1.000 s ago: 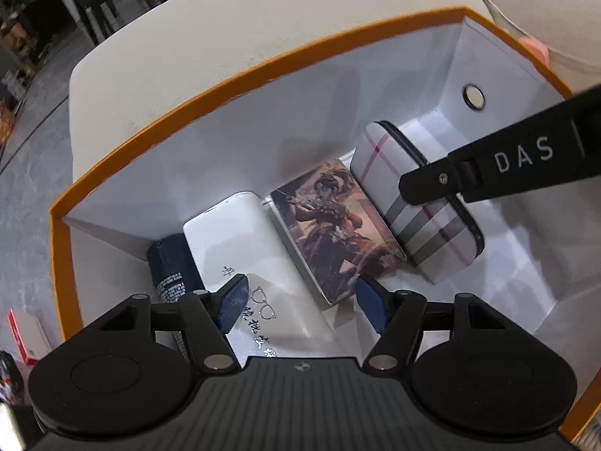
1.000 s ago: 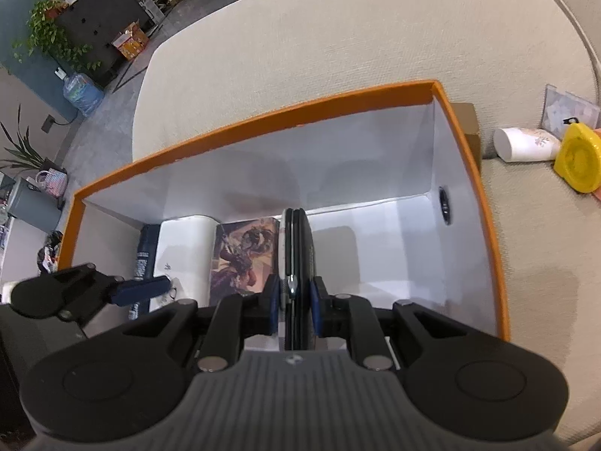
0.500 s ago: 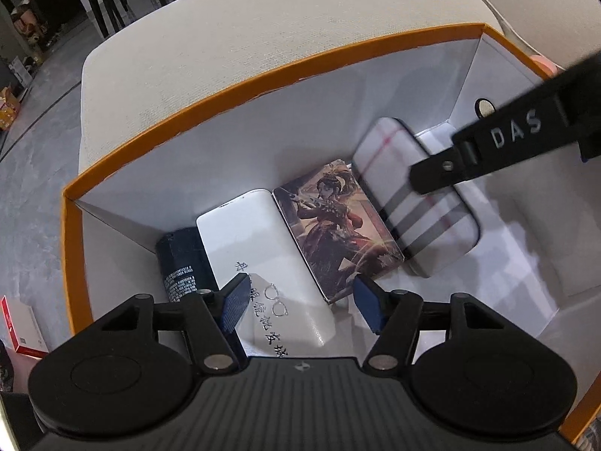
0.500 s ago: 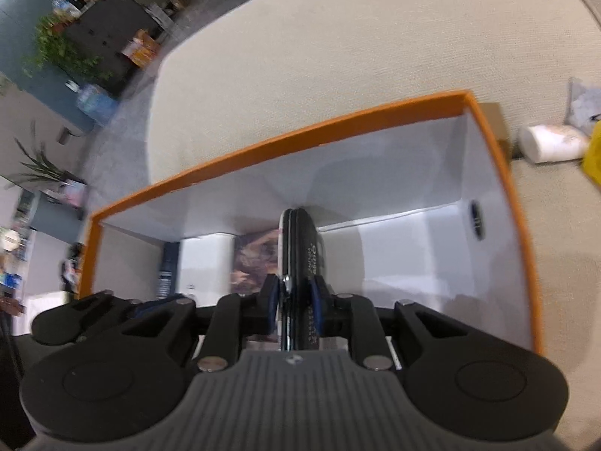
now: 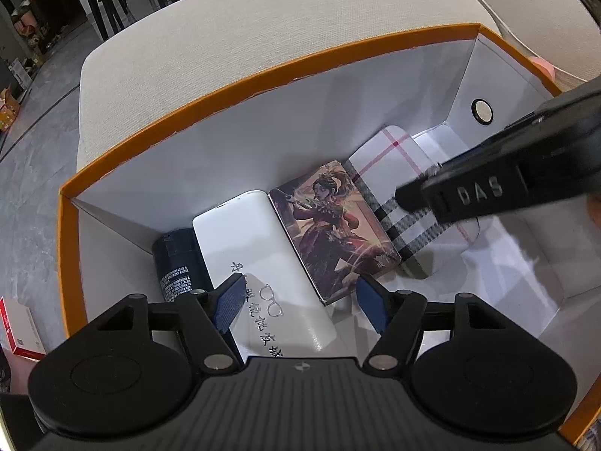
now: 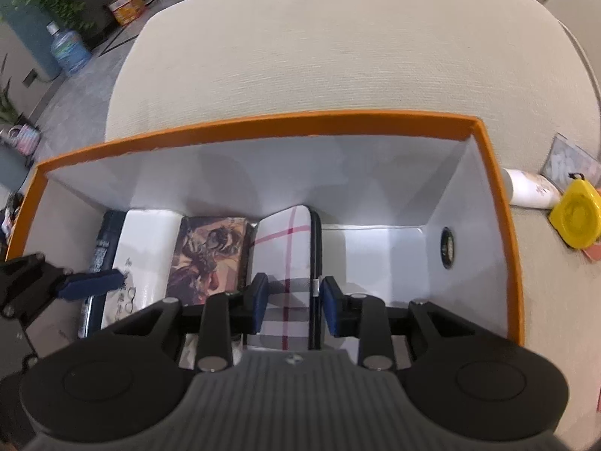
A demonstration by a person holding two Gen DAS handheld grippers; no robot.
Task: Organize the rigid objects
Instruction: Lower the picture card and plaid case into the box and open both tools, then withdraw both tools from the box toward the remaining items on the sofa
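While your right gripper (image 6: pixel 294 308) hangs with its jaws spread either side of the plaid case (image 6: pixel 289 248), gripping nothing, that case lies in the orange-rimmed box (image 6: pixel 263 126), leaning on the illustrated box (image 6: pixel 210 251). Only your right wrist view shows the yellow tape measure (image 6: pixel 576 212) outside. Your left gripper (image 5: pixel 300 304) is spread wide, empty, over the white case (image 5: pixel 255 248). Bare floor lies right of the plaid case.
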